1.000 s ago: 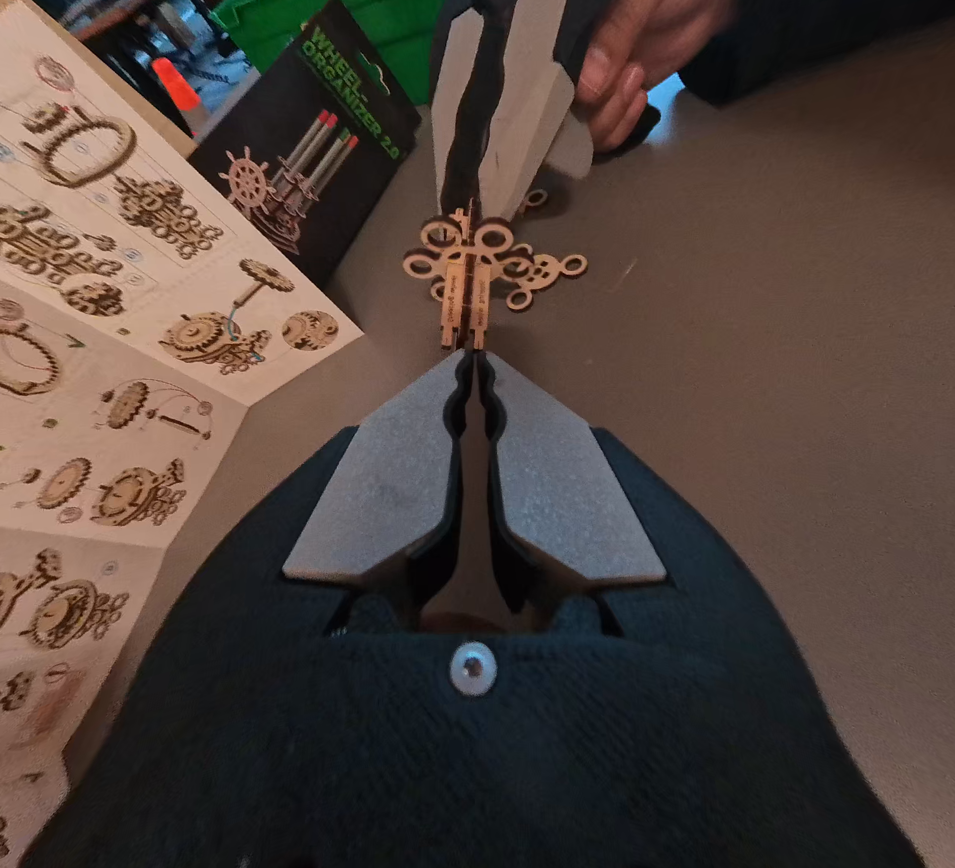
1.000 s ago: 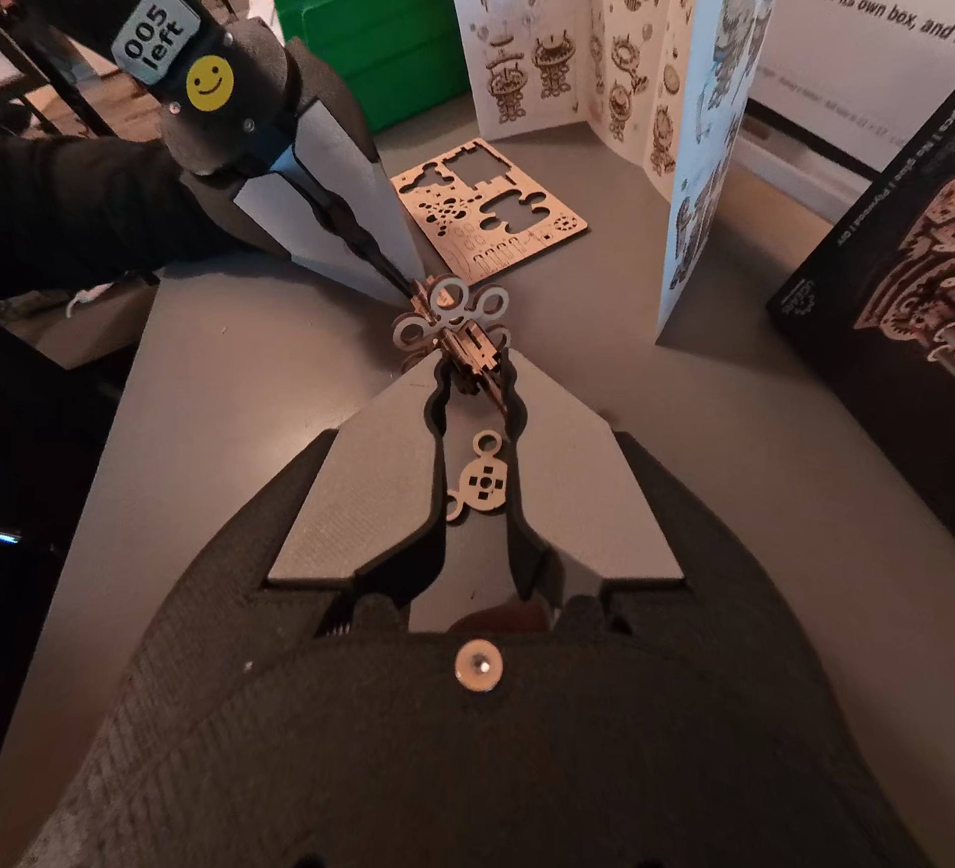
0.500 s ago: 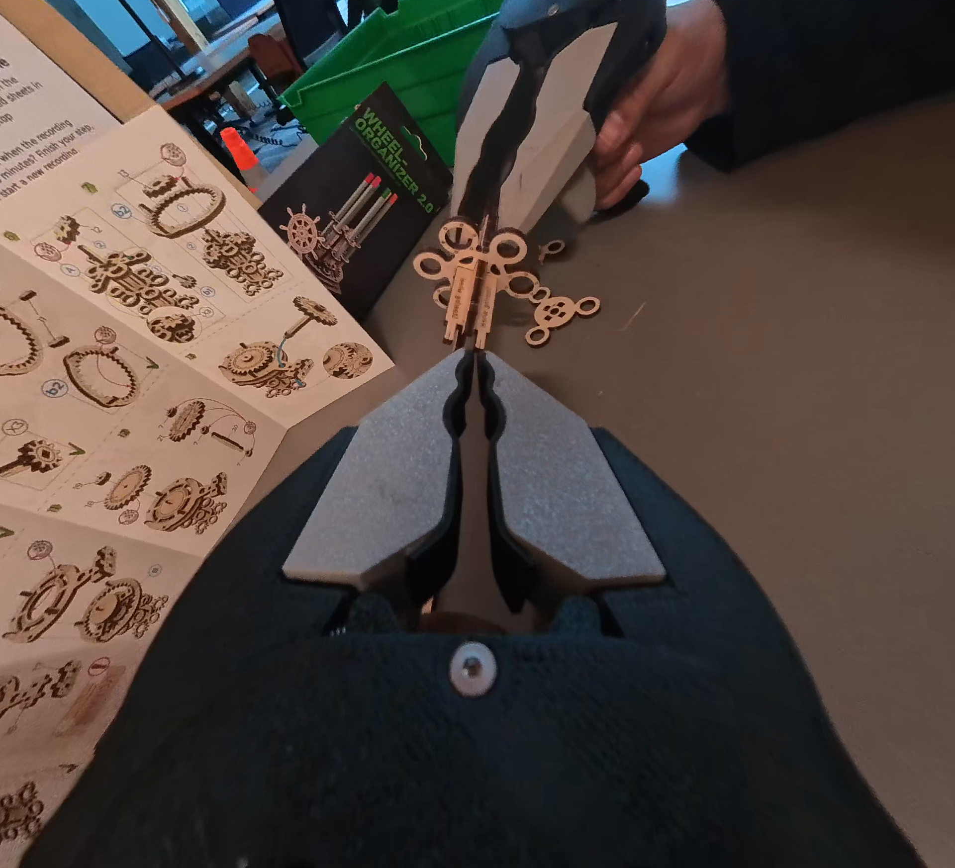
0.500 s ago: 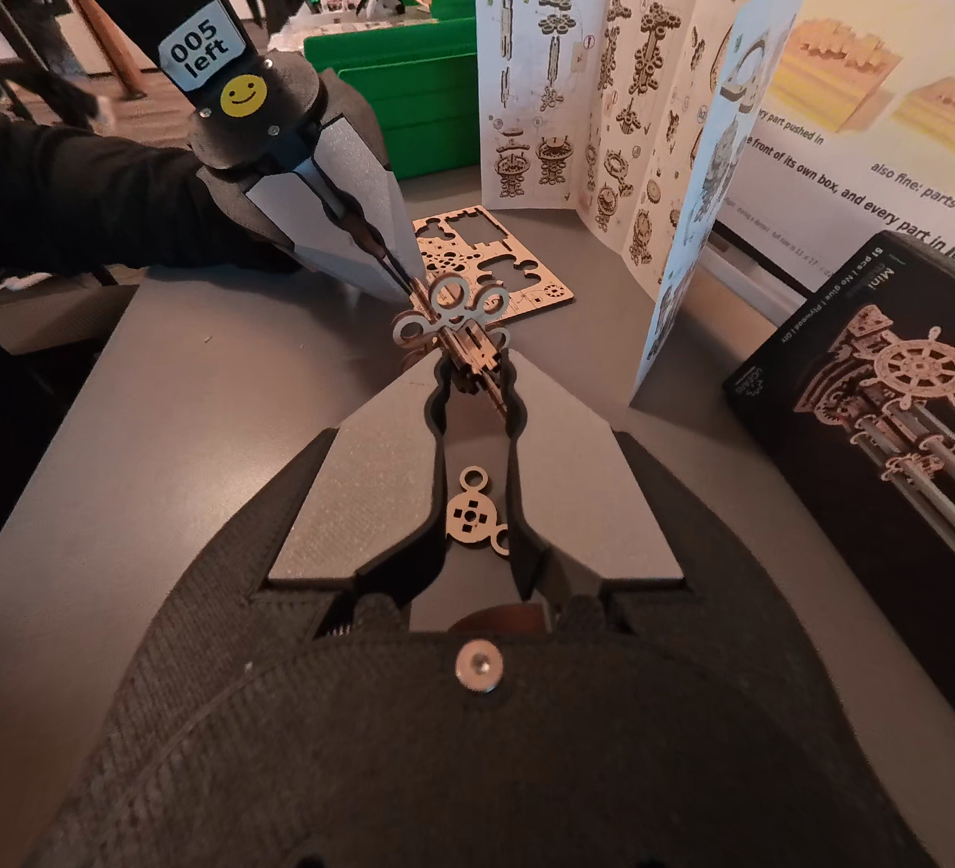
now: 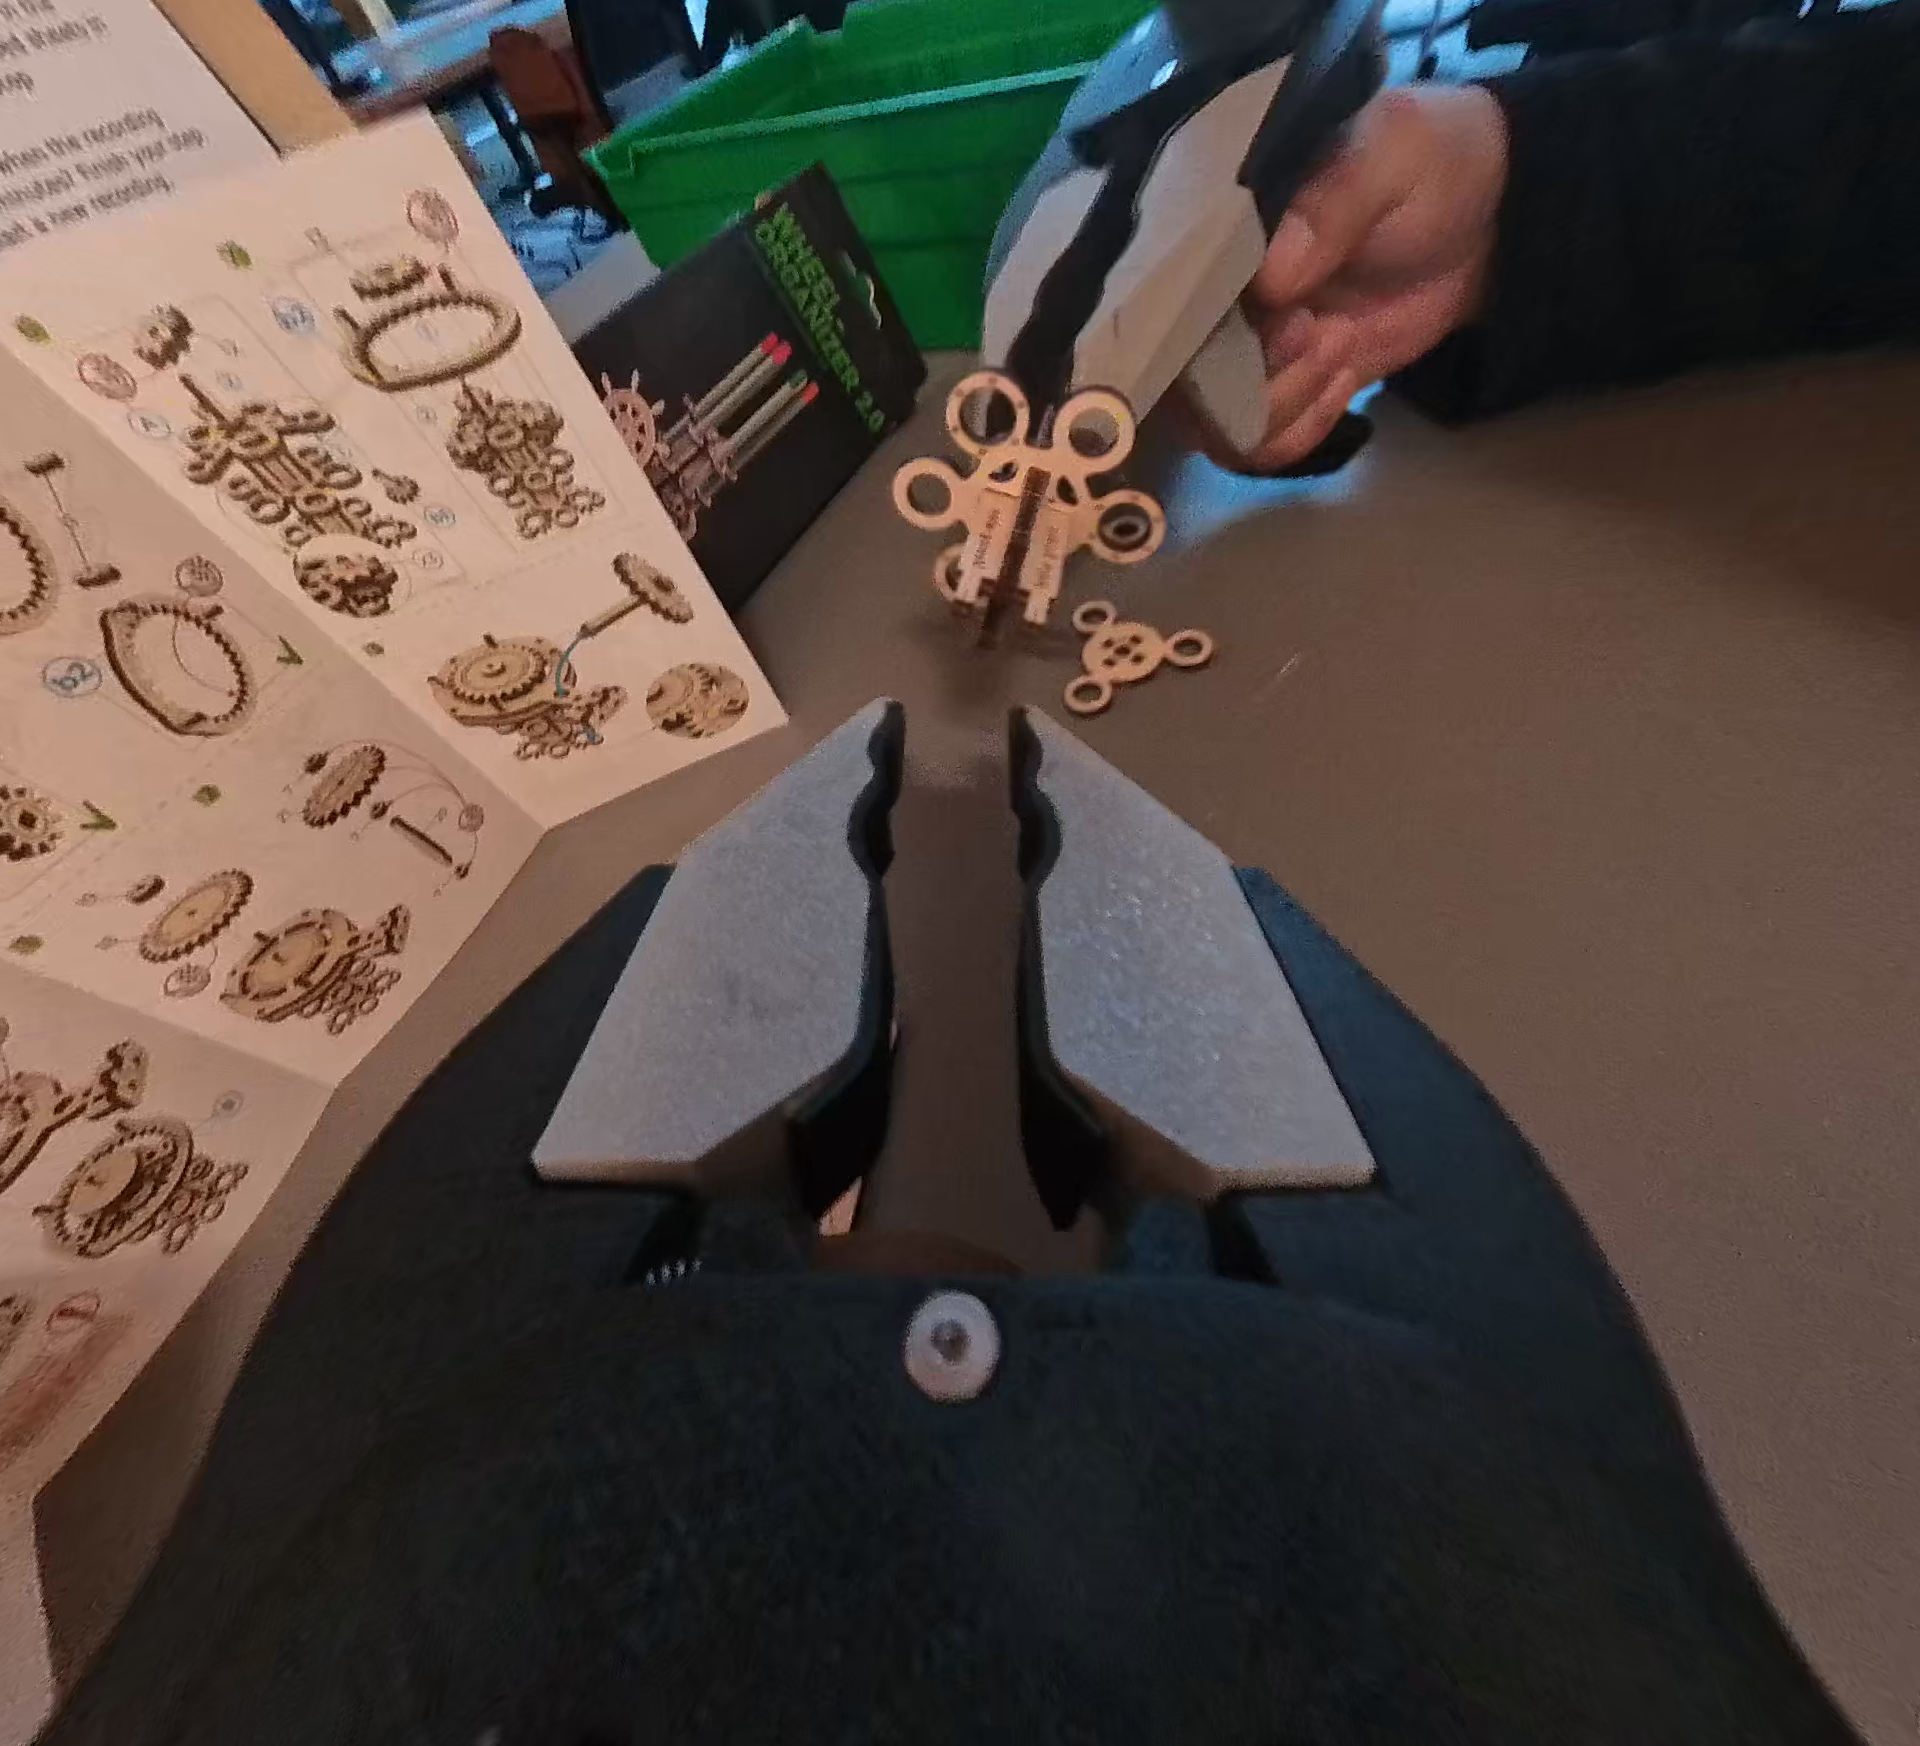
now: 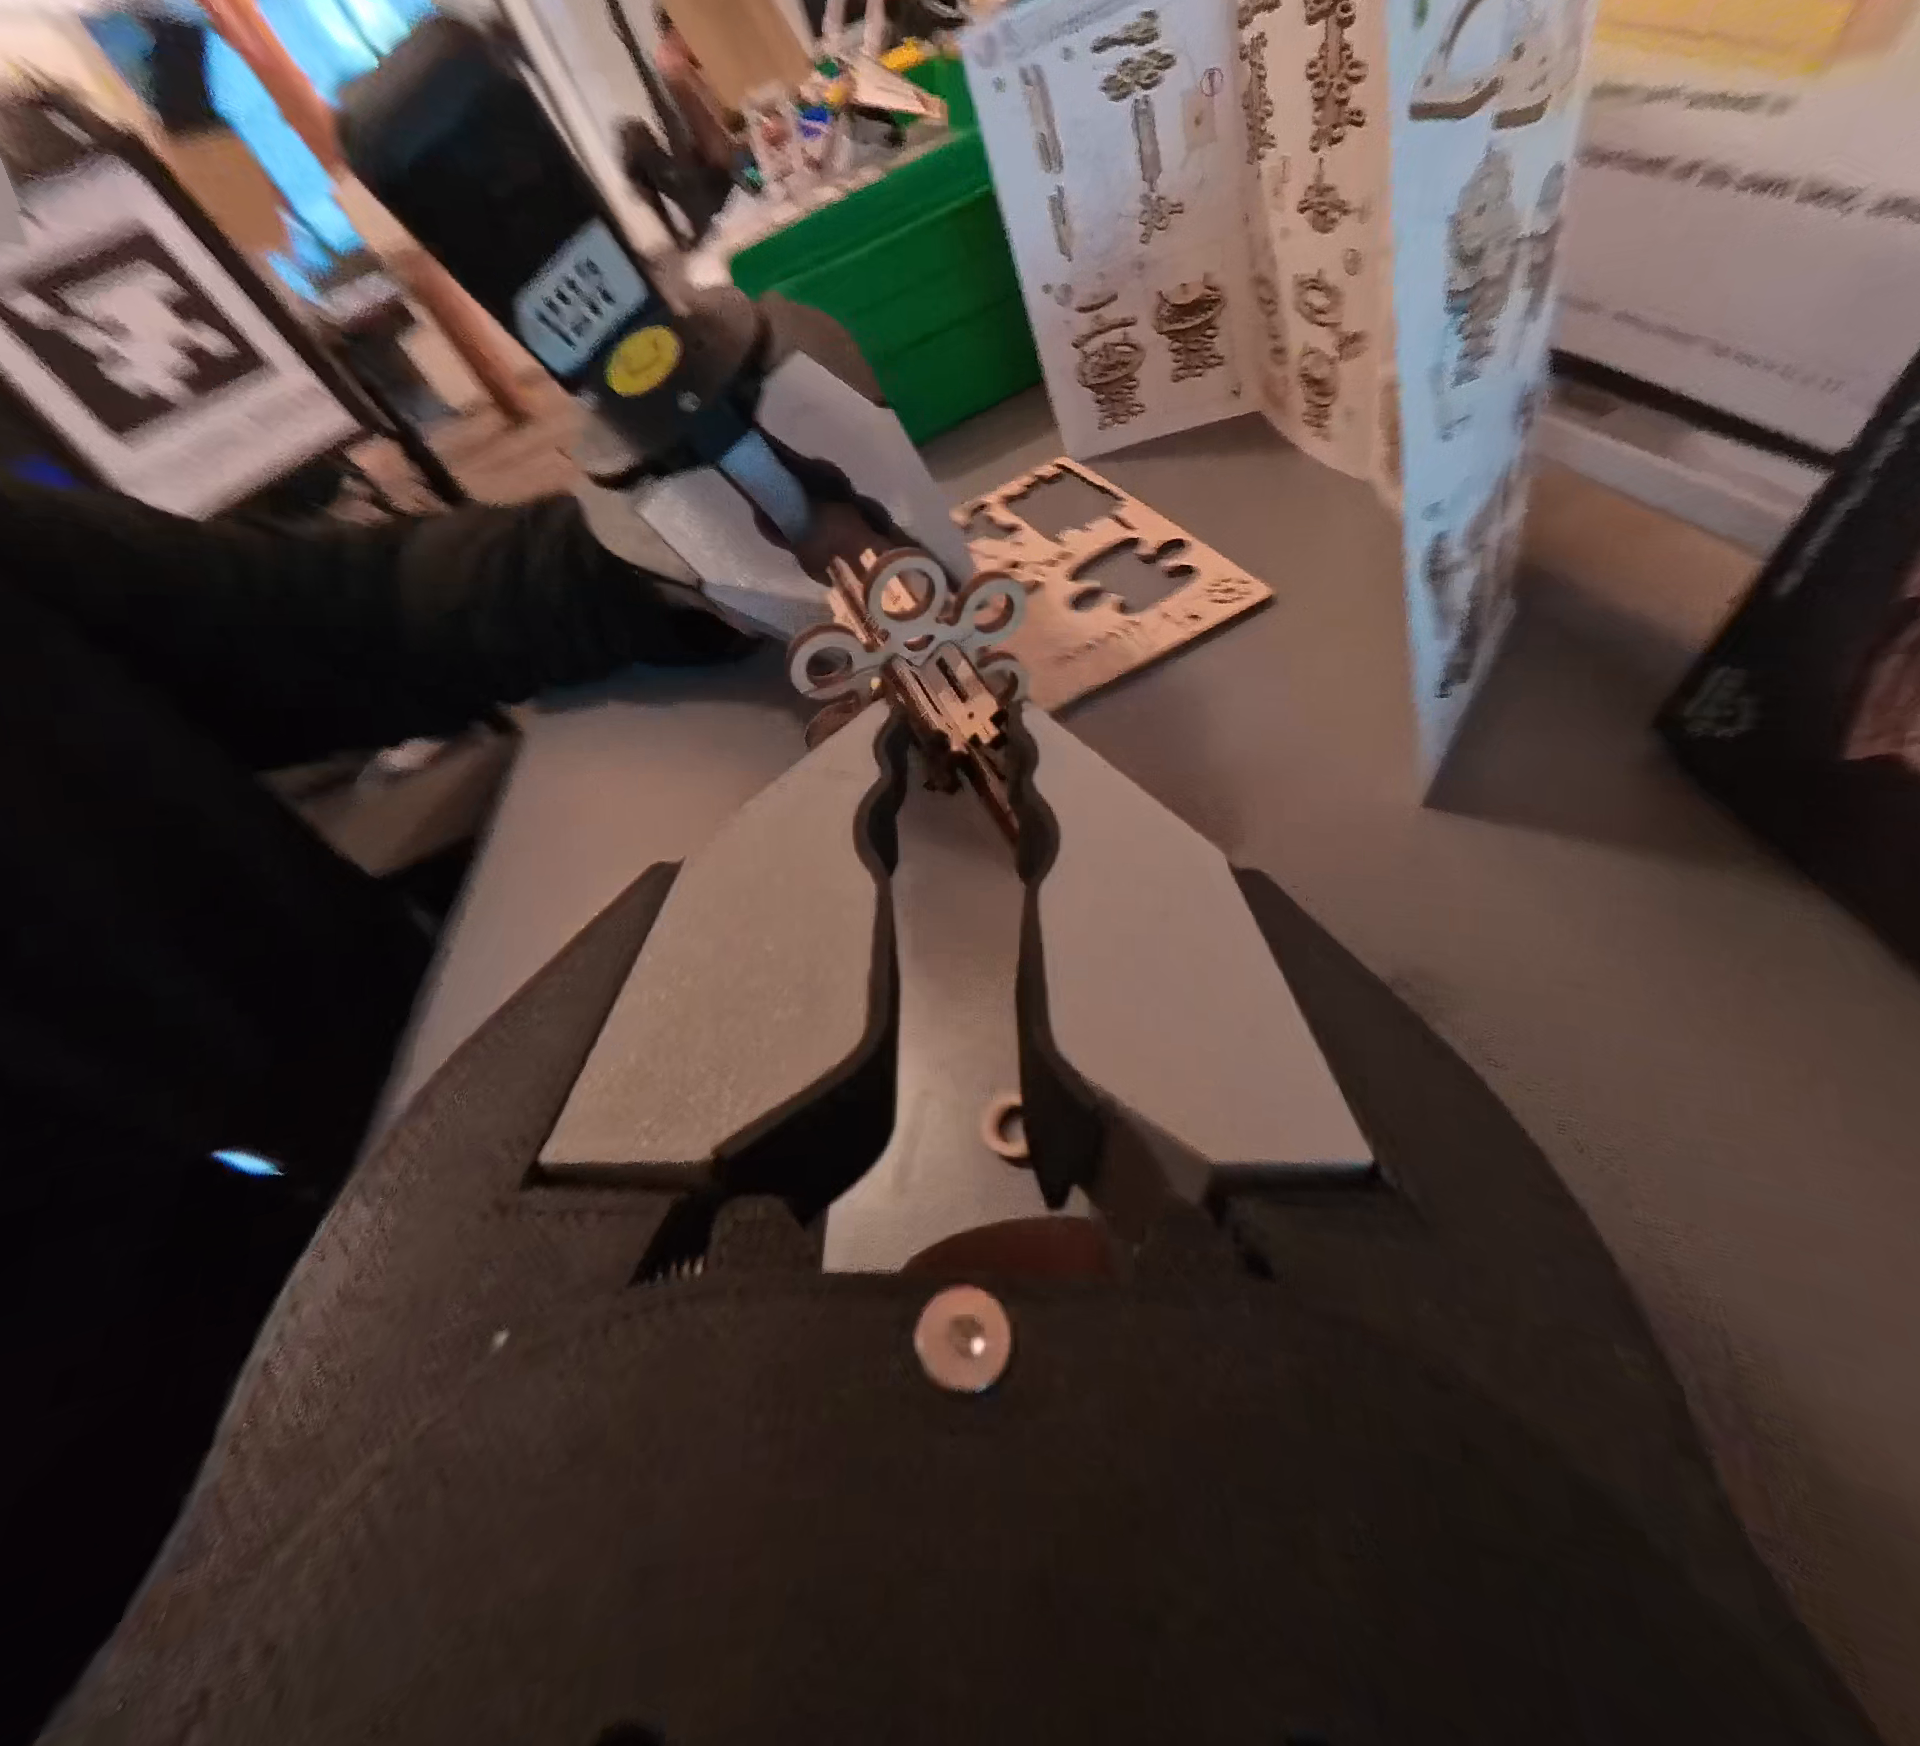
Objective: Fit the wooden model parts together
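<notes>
A small wooden assembly with ring-shaped lobes (image 5: 1023, 507) hangs above the grey table, gripped at its top by my right gripper (image 5: 1044, 371). In the right wrist view the right gripper (image 6: 956, 740) is shut on the assembly (image 6: 914, 647). My left gripper (image 5: 954, 730) is open and empty, a short way back from the assembly's lower end. It also shows in the right wrist view (image 6: 821, 553), just behind the assembly. A flat wooden part with three rings (image 5: 1127, 657) lies on the table below the assembly.
A folded instruction leaflet (image 5: 312, 657) stands to the left of the left gripper. A black product box (image 5: 769, 387) and a green bin (image 5: 914, 138) are behind it. A punched-out wooden sheet (image 6: 1132, 595) lies on the table. Another black box (image 6: 1818, 657) is at the right. My right fingertips sit around 5 cm from my left ones.
My left gripper has opened, let go of the wooden assembly and drawn back. My right gripper still holds the assembly and has raised it above the table.
</notes>
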{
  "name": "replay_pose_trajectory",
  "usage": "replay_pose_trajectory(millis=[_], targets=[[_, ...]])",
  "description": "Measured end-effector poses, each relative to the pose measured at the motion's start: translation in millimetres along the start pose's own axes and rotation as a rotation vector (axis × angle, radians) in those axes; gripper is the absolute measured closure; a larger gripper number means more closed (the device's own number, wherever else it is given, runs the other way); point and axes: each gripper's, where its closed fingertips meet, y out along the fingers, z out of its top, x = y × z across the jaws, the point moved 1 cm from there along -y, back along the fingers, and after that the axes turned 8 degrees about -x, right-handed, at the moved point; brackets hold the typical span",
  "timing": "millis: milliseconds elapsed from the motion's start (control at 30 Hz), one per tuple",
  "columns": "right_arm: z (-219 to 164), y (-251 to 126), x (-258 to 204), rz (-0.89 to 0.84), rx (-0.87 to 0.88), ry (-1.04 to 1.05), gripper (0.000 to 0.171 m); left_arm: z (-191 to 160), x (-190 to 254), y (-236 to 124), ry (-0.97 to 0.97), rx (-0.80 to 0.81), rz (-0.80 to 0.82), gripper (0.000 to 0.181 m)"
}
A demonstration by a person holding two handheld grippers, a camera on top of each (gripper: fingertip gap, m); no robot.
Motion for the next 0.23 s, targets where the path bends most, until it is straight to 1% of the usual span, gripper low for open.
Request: replay_pose_trajectory(millis=[100,167,233], targets=[[10.6,-0.7,-18.1,0.197,0.067,0.168,0.157,18.7,3.7,-7.4,0.005,0.116,-0.006,0.153],[18.5,-2.7,-26.1,0.313,0.119,0.273,0.157,34.3,10.6,-16.2,0.01,0.217,-0.04,0.153],[22.6,-2.7,-30.0,0.39,0.146,0.366,0.157,48.2,16.9,-26.3,0.02,0.309,-0.066,0.154]])
